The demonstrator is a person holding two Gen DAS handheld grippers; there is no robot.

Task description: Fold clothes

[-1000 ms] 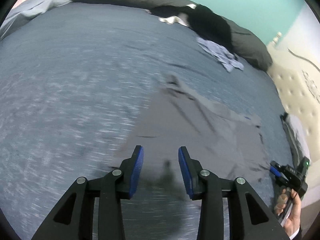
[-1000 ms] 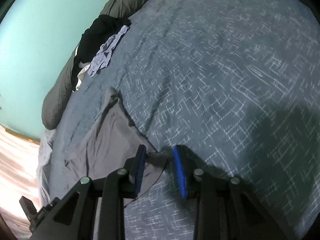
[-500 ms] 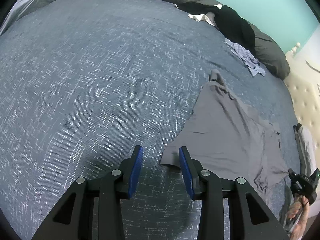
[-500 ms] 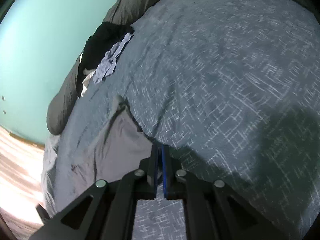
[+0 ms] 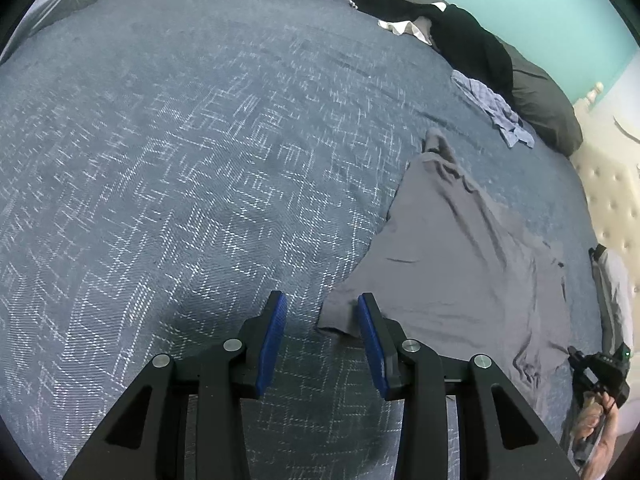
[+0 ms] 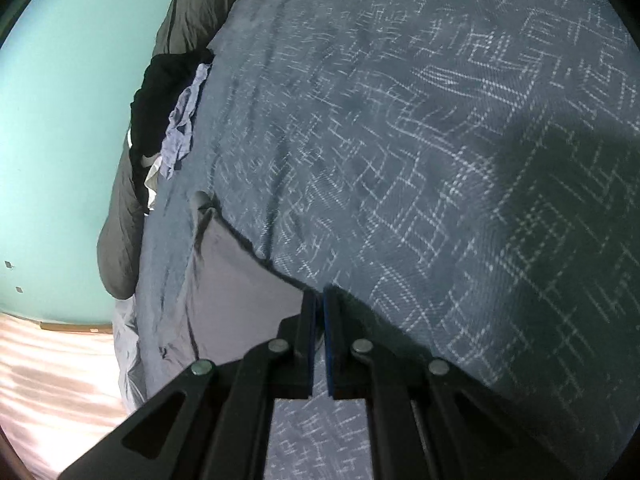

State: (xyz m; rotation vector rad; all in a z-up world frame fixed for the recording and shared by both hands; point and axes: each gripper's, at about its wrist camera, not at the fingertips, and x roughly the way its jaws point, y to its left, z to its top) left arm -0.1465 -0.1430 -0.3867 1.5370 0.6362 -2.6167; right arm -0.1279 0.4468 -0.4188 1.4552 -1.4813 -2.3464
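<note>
A grey garment (image 5: 452,272) lies spread flat on the blue patterned bedspread (image 5: 180,184). My left gripper (image 5: 322,332) is open, and the garment's near left corner lies between its blue pads. My right gripper (image 6: 319,320) is shut on another corner of the grey garment (image 6: 236,280), lifting that edge slightly off the bed. In the left wrist view the right gripper (image 5: 600,368) shows at the far right edge, held by a hand.
A black garment (image 5: 472,44) and a pale blue checked one (image 5: 492,108) lie piled against dark grey pillows (image 5: 544,104) by the teal wall. A cream tufted headboard (image 5: 612,200) runs along the right. The wooden floor (image 6: 48,380) shows beside the bed.
My right gripper closed on the garment corner and lifted it. My left gripper moved left from over the garment's middle to its near left corner, staying open.
</note>
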